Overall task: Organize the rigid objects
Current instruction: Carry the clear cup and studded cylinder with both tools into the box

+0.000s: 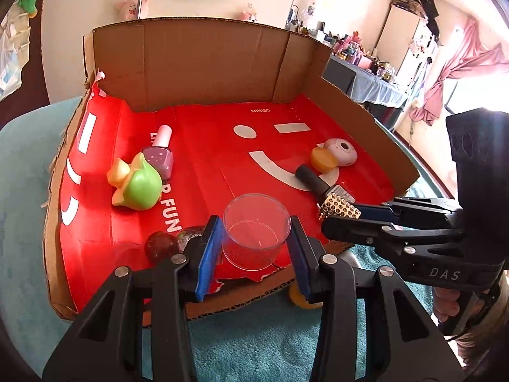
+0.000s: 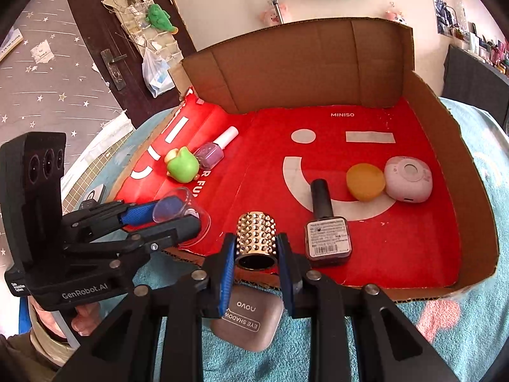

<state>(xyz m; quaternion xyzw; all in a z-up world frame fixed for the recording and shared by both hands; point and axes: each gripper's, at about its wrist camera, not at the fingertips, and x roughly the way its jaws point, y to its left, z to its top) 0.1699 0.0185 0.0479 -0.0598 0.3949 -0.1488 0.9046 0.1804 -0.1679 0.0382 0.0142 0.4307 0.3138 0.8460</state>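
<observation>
Rigid objects: small cosmetics and toys, most lying on the red floor of an opened cardboard box (image 2: 470,191) on a teal towel (image 1: 254,343).
Left gripper (image 1: 254,248): clenched on a clear plastic cup (image 1: 256,235), mouth up, blue pads on its opposite walls, at the box's near edge.
Right gripper (image 2: 256,256): clenched on a gold studded cap (image 2: 256,238), its open end facing the camera, also at the near edge.
Already in the box: green duck toy (image 2: 181,167) touching a lilac nail polish bottle (image 2: 211,151) at the left; dark nail polish bottle (image 2: 326,232) lying near the front; orange disc (image 2: 364,181) touching a pink round case (image 2: 408,183) at the right.
Outside the box: eye shadow compact (image 2: 248,321) on the towel beneath the right gripper.
Unclear: two dark rounded items (image 1: 162,246) beside the left pad, possibly stones.
Step in hand: carrying both pieces in to set them down, as I judge it.
Doing it well: lower each onto bare red floor, the cup kept upright and clear of the duck, the cap clear of the dark bottle; release only once each is resting, and gently, since thin plastic may spring and a round cap may roll.
</observation>
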